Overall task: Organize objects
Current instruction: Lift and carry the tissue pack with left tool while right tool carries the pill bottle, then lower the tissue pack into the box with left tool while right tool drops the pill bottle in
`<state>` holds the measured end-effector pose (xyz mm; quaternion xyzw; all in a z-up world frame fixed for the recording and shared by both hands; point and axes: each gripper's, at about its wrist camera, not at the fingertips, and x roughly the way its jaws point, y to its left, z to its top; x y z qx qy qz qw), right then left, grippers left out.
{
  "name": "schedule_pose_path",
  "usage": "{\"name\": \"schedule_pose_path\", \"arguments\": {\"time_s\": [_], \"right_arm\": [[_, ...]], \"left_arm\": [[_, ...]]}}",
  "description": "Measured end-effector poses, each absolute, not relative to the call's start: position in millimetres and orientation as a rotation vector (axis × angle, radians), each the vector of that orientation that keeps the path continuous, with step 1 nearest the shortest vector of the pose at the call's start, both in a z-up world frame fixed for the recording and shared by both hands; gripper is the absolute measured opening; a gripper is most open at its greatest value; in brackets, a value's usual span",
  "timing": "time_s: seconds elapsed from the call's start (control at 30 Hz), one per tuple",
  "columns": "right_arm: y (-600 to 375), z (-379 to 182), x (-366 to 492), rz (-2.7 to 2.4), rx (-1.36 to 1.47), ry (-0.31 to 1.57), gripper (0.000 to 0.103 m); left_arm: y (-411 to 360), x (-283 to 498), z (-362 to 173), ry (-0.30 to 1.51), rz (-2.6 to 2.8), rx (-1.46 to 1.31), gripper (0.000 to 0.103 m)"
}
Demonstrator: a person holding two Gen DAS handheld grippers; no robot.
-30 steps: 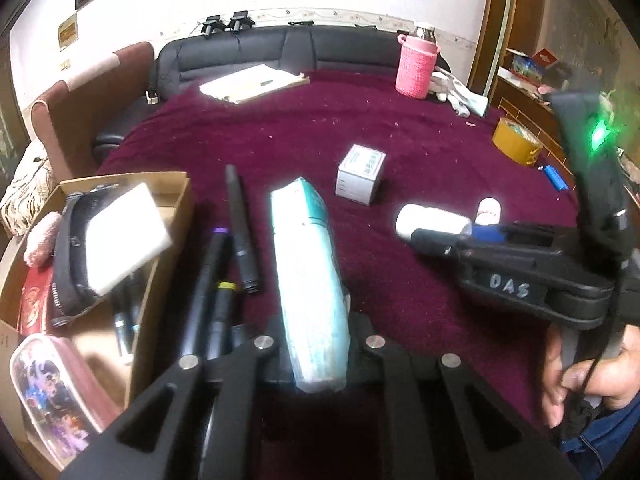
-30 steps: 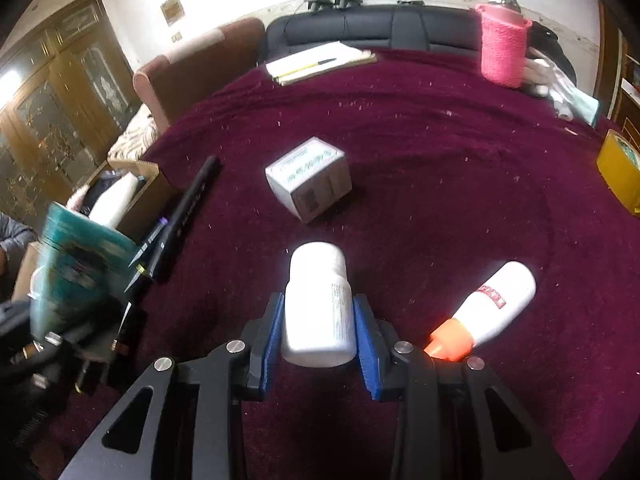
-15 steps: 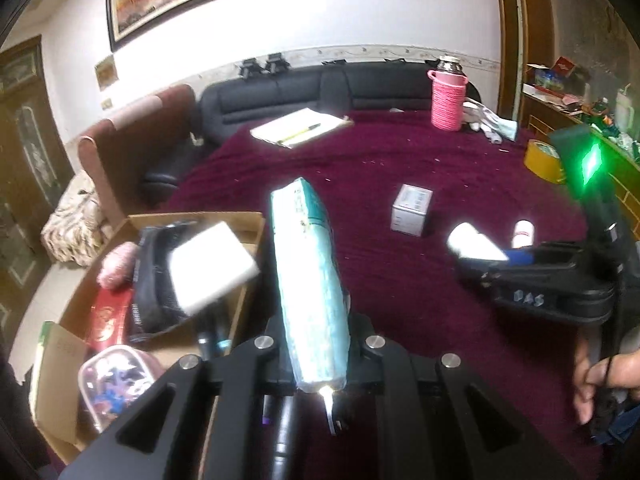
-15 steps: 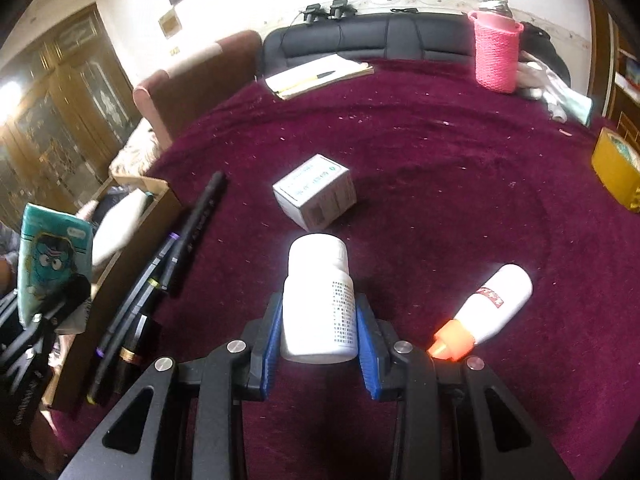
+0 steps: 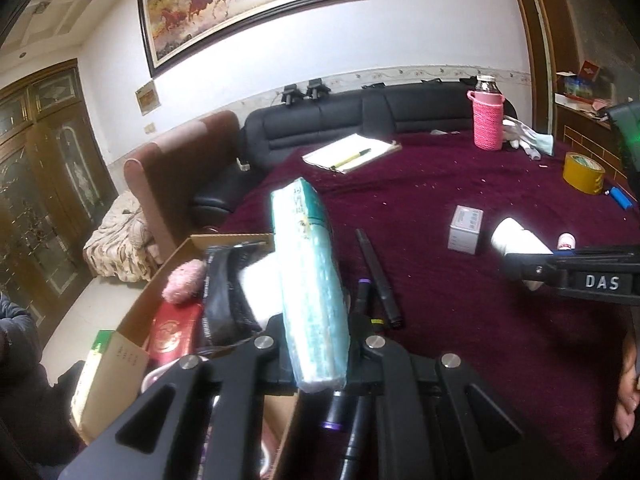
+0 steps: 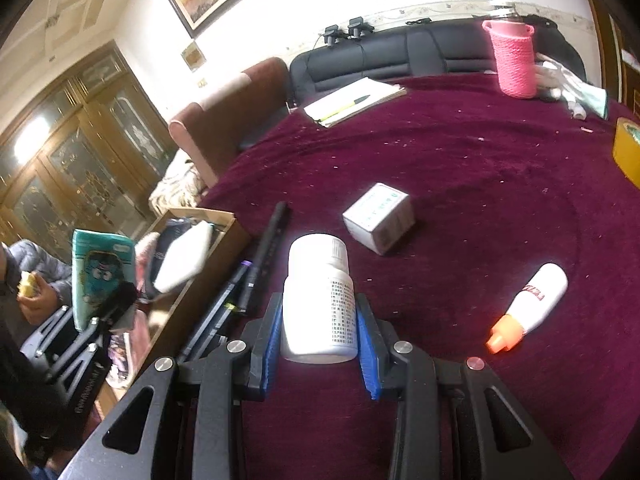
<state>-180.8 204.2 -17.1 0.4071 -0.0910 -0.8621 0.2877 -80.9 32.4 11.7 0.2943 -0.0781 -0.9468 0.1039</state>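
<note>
While the left tongs (image 5: 320, 356) are clamping the teal tissue pack (image 5: 310, 280) above the cardboard box (image 5: 160, 280), the right tongs (image 6: 318, 344) are gripping the white bottle (image 6: 320, 300) over the bench (image 6: 480, 200). Advice: be lowering the pack inside the box walls before releasing.

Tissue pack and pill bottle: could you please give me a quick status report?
Left hand-held gripper shut on teal tissue pack, raised beside cardboard box. Right hand-held gripper shut on white pill bottle. Pens lie along the box.
</note>
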Motion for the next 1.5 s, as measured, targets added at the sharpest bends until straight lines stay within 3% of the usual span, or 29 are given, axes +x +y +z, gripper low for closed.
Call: {"name": "schedule_pose_path", "arguments": {"time_s": [0.6,1.17,1.5], "right_arm": [[142,-4,-172,-2.170,1.064,-0.314,0.038],[26,-4,-168,-2.074,1.112,-0.131,0.038],[0,-35,-175,-2.092,1.194,-0.087,0.038]], "left_arm": [[-15,-72,14,-0.129,-2.740,0.841,0.013],[-142,-94,9,0.237,-2.643,1.058,0.013],[-136,-113,2,0.233,-2.678,1.151,0.013]]}}
